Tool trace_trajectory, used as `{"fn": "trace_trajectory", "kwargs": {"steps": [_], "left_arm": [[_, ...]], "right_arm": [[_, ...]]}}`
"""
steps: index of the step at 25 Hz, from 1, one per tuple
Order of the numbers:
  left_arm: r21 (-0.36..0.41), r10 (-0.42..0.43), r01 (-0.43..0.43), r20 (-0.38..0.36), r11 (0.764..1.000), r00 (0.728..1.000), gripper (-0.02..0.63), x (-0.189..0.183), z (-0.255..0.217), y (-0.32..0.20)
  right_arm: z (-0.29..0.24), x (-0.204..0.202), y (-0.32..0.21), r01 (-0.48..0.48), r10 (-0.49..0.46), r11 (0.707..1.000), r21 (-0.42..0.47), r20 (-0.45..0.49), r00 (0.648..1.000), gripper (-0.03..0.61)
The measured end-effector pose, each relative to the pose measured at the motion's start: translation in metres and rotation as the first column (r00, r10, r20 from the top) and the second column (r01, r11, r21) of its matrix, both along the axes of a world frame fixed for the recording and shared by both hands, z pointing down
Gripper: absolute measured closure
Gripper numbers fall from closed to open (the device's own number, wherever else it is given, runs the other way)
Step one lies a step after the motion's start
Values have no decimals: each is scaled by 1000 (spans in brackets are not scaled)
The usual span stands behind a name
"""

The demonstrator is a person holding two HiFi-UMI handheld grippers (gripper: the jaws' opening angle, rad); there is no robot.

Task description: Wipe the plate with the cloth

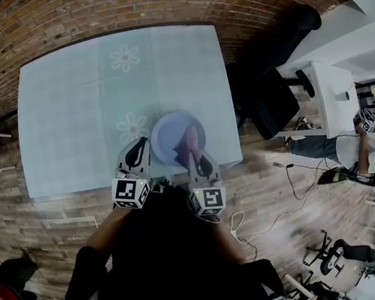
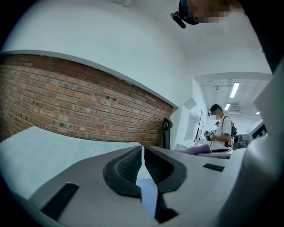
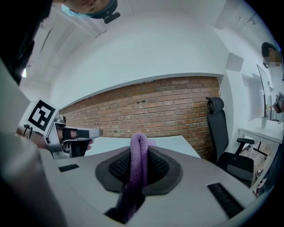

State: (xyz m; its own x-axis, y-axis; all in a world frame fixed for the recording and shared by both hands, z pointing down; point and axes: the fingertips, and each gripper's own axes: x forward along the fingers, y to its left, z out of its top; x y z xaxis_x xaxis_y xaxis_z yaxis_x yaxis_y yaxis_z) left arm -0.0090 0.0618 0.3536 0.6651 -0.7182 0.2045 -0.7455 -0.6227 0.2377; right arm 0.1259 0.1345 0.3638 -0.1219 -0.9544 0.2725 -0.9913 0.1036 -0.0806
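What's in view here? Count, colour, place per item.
table: one, pale checked covering with two flower prints, against the brick wall
plate: one, pale lavender-white, at the table's near edge
cloth: one, purple, over the plate
office chair: one, black, right of the table
desk: one, white, beyond the chair
brick wall: one, red-brown, behind the table
person: one, white top, standing in the background by the desks
left gripper: one, grey, shut on the plate's rim
right gripper: one, grey, shut on the cloth
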Motion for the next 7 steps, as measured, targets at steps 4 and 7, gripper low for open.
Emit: {"fn": "trace_trajectory", "kwargs": {"steps": [4,7], "left_arm": [[-8,-2,2,3,1000,1000,566,1,2,0],[-12,-3,3,6,1000,1000,566,1,2,0]], "right_arm": [[1,1,1,1,-1,1000,-2,3,1000,512],[0,1,2,3,-3,1000,1,1,1000,512]]}}
